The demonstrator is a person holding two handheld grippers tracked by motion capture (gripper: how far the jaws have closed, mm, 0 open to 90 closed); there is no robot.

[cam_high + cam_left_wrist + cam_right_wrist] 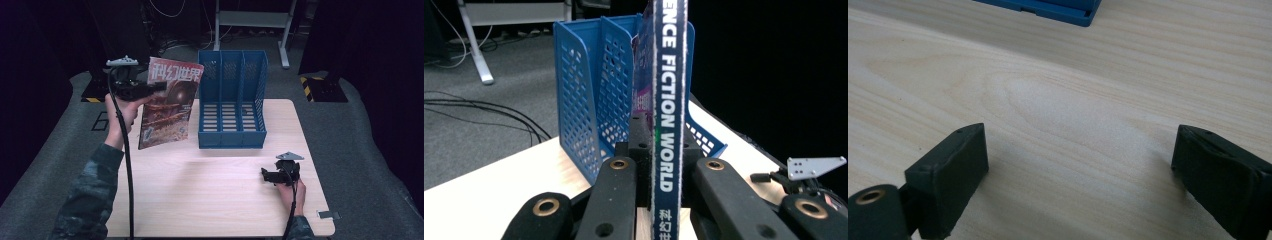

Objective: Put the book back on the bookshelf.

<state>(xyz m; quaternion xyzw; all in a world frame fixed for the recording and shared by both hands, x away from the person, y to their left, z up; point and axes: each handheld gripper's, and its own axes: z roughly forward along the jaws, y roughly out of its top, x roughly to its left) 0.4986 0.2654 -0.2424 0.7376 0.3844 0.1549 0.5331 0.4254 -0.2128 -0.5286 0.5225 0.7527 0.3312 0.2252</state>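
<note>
Left gripper (pixel 159 86) clamps a magazine (pixel 167 102) upright in the air left of the blue file rack (pixel 231 107), right gripper (pixel 270 175) agape near the table's right edge; floppy pages could snag a divider

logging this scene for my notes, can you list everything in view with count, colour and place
magazine: 1, red-brown cover with a dark blue spine, held upright in the air left of the file rack
file rack: 1, blue, three slots, far middle of the table
table: 1, light wood, centre
desk frame: 1, grey, on the floor behind
left gripper: 1, black, clamped on the magazine's spine
right gripper: 1, black, jaws apart, low over the table's right side
</note>
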